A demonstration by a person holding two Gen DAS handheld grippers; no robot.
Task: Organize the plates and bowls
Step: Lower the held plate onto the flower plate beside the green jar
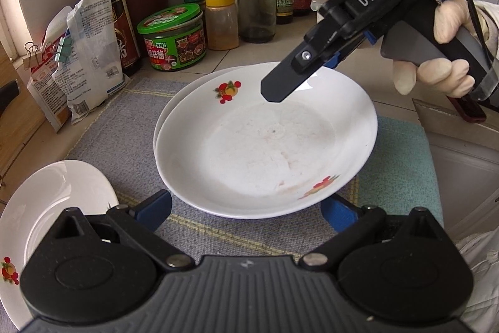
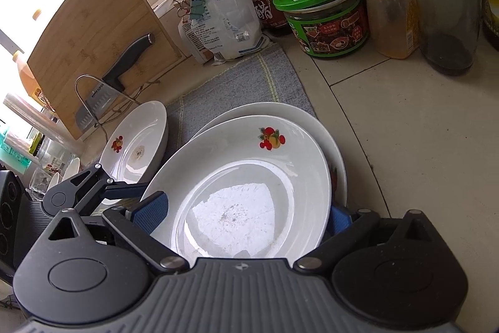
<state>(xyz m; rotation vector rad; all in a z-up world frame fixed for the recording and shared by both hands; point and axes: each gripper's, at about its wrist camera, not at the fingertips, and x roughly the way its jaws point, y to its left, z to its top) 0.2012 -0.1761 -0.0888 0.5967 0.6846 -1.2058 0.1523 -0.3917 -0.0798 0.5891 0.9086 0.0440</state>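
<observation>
A white deep plate with fruit prints (image 1: 265,145) lies tilted on top of a second white plate (image 1: 187,92) on the grey mat. My right gripper (image 1: 299,74) clamps the top plate's far rim, one finger above and one below. In the right wrist view the top plate (image 2: 249,177) sits between that gripper's blue pads (image 2: 152,213), above the lower plate (image 2: 312,120). My left gripper (image 1: 246,208) is open, its blue pads either side of the plate's near rim. A third fruit-print plate (image 1: 56,208) lies at the left, and shows in the right wrist view (image 2: 137,142).
Jars, sauce bottles and clipped bags (image 1: 87,52) line the back of the counter, with a green-lidded jar (image 1: 174,36). A bamboo cutting board (image 2: 93,33) and a cleaver (image 2: 103,95) stand at the left. The counter edge (image 1: 452,127) runs on the right.
</observation>
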